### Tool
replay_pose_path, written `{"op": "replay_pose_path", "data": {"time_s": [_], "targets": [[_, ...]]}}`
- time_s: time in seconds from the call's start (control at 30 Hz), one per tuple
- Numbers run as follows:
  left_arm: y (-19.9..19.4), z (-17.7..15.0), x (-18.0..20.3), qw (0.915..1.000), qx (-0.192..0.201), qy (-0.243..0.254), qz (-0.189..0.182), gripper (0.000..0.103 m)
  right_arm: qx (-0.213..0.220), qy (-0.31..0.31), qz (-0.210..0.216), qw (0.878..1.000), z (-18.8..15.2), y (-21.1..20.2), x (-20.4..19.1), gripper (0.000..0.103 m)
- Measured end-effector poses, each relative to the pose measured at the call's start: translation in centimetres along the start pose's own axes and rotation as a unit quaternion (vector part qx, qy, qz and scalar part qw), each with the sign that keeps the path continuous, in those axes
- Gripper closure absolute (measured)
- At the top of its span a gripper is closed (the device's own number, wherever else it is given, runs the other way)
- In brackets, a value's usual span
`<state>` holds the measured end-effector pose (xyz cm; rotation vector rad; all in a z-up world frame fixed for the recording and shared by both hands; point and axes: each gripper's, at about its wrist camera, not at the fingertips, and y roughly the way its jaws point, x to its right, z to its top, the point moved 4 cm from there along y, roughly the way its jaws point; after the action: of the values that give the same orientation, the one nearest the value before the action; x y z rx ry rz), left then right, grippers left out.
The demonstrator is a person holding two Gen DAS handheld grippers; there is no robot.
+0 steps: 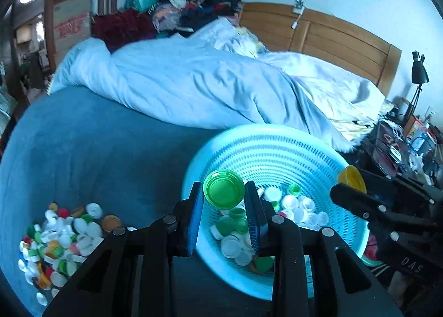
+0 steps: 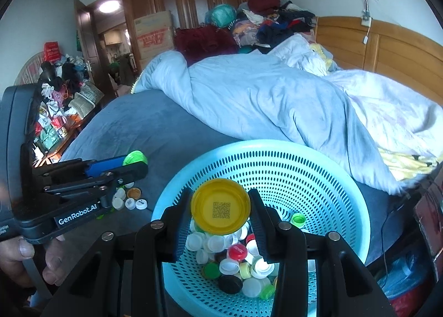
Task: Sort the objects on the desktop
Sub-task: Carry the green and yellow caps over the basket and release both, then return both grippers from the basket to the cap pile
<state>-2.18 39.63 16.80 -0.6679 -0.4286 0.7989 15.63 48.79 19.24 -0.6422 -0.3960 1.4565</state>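
The left gripper (image 1: 223, 207) angles downward, jaws clamped on a green cap (image 1: 223, 189); the right gripper (image 2: 220, 224) tilts down likewise, pinching a yellow cap (image 2: 220, 206). A hand (image 2: 25, 257) grasps the left gripper's handle

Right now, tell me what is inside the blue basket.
The blue basket holds loose bottle caps: white, green, red, black. The tongs and their yellow cap cover part of the pile.

Black left claw (image 2: 135, 163) has blue pads, silver screws, white "GenRobot.AI" lettering.
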Motion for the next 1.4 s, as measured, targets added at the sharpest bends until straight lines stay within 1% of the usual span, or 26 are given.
{"op": "replay_pose_path", "data": {"time_s": [0.2, 0.3, 0.37, 0.43, 0.63, 1.03, 1.4], "targets": [[1.6, 0.3, 1.0, 0.9992, -0.029, 0.0, -0.026, 0.078, -0.011, 0.019, 0.007, 1.0, -0.3, 0.5, 1.0, 0.059], [2.6, 0.3, 1.6, 0.998, -0.049, 0.004, -0.038, 0.078, -0.013, 0.026, 0.006, 1.0, -0.4, 0.6, 1.5, 0.059], [3.1, 0.1, 1.8, 0.9975, -0.06, 0.008, -0.036, 0.078, -0.015, 0.029, 0.004, 0.999, -0.5, 0.6, 1.7, 0.059], [4.0, -0.1, 2.1, 0.9961, -0.079, 0.007, -0.039, 0.078, -0.017, 0.033, 0.003, 0.999, -0.6, 0.7, 2.0, 0.059], [5.5, -0.9, 2.3, 0.9937, -0.105, 0.007, -0.038, 0.078, -0.025, 0.041, 0.003, 0.999, -1.1, 1.3, 2.5, 0.059], [7.2, -2.0, 2.4, 0.9908, -0.131, 0.009, -0.031, 0.078, -0.04, 0.05, 0.005, 0.998, -2.0, 2.6, 3.1, 0.059], [7.7, -2.6, 2.6, 0.9895, -0.14, 0.012, -0.033, 0.078, -0.061, 0.059, 0.006, 0.996, -3.2, 3.9, 3.5, 0.059]]}}
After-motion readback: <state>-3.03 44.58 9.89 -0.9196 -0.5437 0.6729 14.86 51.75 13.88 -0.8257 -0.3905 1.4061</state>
